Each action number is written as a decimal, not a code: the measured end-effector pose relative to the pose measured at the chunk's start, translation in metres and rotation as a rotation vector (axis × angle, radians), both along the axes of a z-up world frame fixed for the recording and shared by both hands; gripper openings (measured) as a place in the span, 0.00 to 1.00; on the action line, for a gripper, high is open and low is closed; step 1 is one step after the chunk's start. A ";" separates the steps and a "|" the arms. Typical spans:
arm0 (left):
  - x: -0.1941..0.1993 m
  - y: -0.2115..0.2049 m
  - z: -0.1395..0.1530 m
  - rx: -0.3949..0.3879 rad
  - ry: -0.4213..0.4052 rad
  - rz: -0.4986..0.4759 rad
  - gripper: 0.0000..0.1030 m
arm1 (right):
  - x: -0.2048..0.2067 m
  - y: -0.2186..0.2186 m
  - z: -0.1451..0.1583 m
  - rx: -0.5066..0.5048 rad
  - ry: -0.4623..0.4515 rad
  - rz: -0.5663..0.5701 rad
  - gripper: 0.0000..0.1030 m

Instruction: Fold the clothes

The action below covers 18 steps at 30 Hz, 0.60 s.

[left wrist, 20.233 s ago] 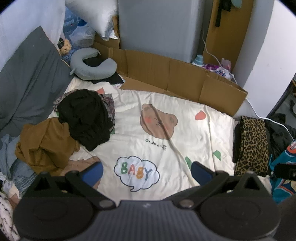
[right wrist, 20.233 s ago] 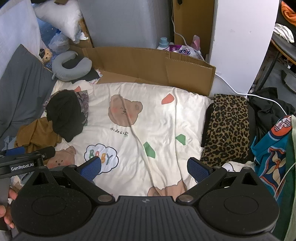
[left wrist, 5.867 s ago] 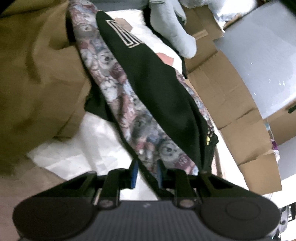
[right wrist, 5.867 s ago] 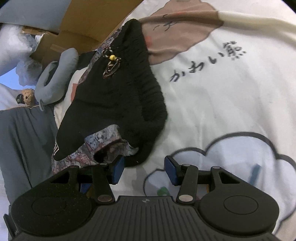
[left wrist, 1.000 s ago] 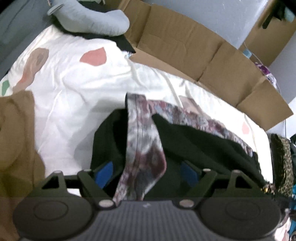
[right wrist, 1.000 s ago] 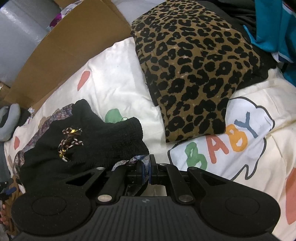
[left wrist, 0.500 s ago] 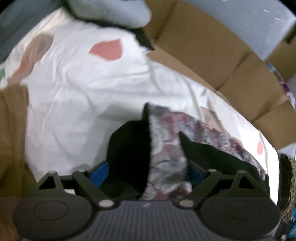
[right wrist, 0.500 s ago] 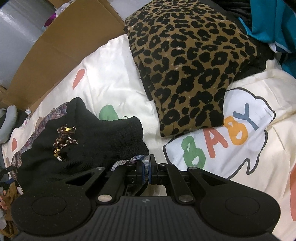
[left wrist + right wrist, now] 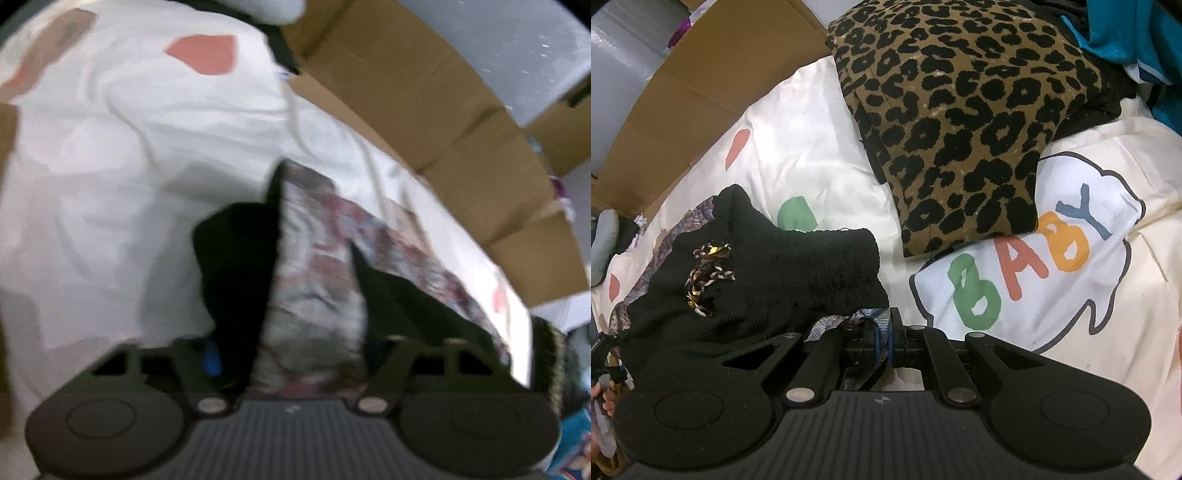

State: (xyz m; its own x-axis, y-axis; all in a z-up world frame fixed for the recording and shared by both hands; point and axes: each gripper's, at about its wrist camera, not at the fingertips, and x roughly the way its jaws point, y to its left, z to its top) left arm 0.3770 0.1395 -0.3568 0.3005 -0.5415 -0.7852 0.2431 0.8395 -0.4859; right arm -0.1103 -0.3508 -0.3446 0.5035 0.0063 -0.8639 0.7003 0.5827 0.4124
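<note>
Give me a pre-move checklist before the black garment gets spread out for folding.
1. Right gripper shut on the patterned lining edge of the black garment: ok.
2. Left gripper gripping the garment's other end: cannot tell; its jaws have just been closing with cloth between them, but the left wrist view is blurred.
3. Bare blanket beside the garment to lay it on: ok.
4. Garment lying flat: not ok, it is bunched.
5. Leopard-print piece apart from the black garment: ok.

Black garment (image 9: 783, 273), leopard-print cloth (image 9: 960, 122)
</note>
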 end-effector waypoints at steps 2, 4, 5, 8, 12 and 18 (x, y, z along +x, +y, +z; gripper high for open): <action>-0.003 -0.004 -0.001 -0.010 0.010 -0.032 0.28 | 0.000 0.000 0.001 0.003 -0.006 -0.002 0.02; -0.006 -0.006 0.001 -0.017 0.008 -0.063 0.11 | 0.000 -0.001 0.001 0.005 -0.013 -0.003 0.02; -0.008 -0.006 0.004 -0.017 -0.002 -0.074 0.09 | 0.000 -0.001 0.002 0.006 -0.017 -0.003 0.02; -0.014 -0.003 0.017 0.027 -0.062 -0.079 0.06 | -0.001 -0.002 0.002 0.010 -0.027 -0.004 0.02; -0.019 0.009 0.028 0.040 -0.100 -0.063 0.06 | -0.001 -0.004 0.004 0.017 -0.051 -0.012 0.02; -0.032 0.034 0.039 0.029 -0.100 -0.013 0.05 | 0.004 -0.006 0.007 0.004 -0.051 0.004 0.02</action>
